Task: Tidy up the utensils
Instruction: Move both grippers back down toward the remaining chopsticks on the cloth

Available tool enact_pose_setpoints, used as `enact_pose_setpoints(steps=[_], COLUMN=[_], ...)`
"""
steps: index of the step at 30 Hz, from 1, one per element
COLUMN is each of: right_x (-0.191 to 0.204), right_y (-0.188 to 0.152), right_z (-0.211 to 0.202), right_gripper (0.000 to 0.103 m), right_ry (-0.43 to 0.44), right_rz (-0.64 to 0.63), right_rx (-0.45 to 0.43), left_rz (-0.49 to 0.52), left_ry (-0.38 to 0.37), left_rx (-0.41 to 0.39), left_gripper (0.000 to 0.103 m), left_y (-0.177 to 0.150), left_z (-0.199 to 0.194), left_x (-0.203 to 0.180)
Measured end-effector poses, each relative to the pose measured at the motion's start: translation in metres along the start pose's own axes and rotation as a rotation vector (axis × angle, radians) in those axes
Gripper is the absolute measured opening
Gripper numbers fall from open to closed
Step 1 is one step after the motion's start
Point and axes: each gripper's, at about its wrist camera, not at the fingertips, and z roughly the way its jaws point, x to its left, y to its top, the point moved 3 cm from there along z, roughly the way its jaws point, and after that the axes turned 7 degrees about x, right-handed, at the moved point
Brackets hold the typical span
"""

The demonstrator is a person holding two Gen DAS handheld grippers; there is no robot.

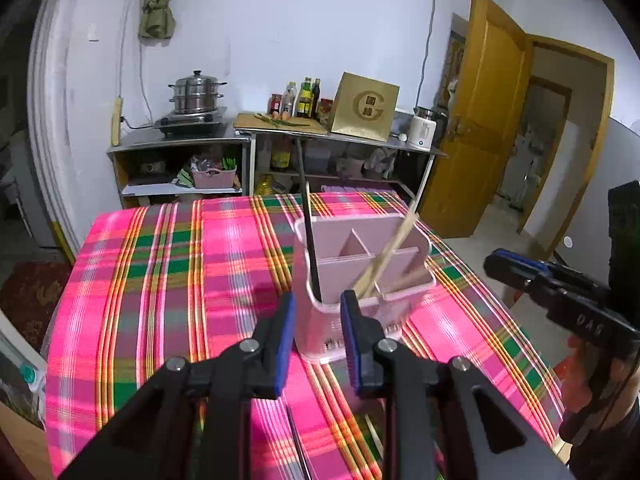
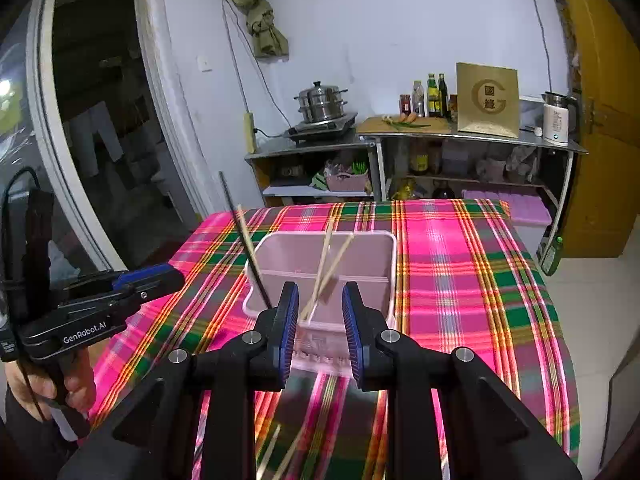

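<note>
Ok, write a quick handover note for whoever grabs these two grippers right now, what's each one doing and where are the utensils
Left gripper: open, empty, just short of the pink caddy.
Right gripper: open, empty, at the caddy's near wall.
Caddy stands on the plaid cloth, divided into compartments.
Done: a dark chopstick leans in the left compartment; light chopsticks lean across the dividers.
Left: more chopsticks lie on the cloth below the grippers, light ones and a dark one. They probably go in next.

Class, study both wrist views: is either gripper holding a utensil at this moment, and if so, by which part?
Nothing is held. The left gripper and right gripper both stand open, fingers bare, before the pink holder.
</note>
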Motion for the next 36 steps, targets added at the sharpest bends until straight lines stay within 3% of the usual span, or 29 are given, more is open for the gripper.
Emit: enact_pose_setpoints(steps=[9,17,36], right_x=[0.002,0.001,-0.008], right_y=[-0.081,-0.141,-0.166], right_z=[-0.041,-0.056,-0.049], right_gripper=[0.023,0.023,0.023], right_ry=[-0.011,-0.008,-0.011], right_rz=[0.022,0.054,0.092], right_rx=[-0.004,0.034,0.085], left_rz=[-0.032,-0.026,-0.055], left_ry=[0.005,0.005,0.014], left_rx=[-0.013,-0.012,0.06], left_gripper=[0.025,0.025,0.025], left_y=[-0.083,-0.129,-0.155], left_z=[-0.025,-0.039,-0.022], left_x=[-0.01,-0.024,-0.019])
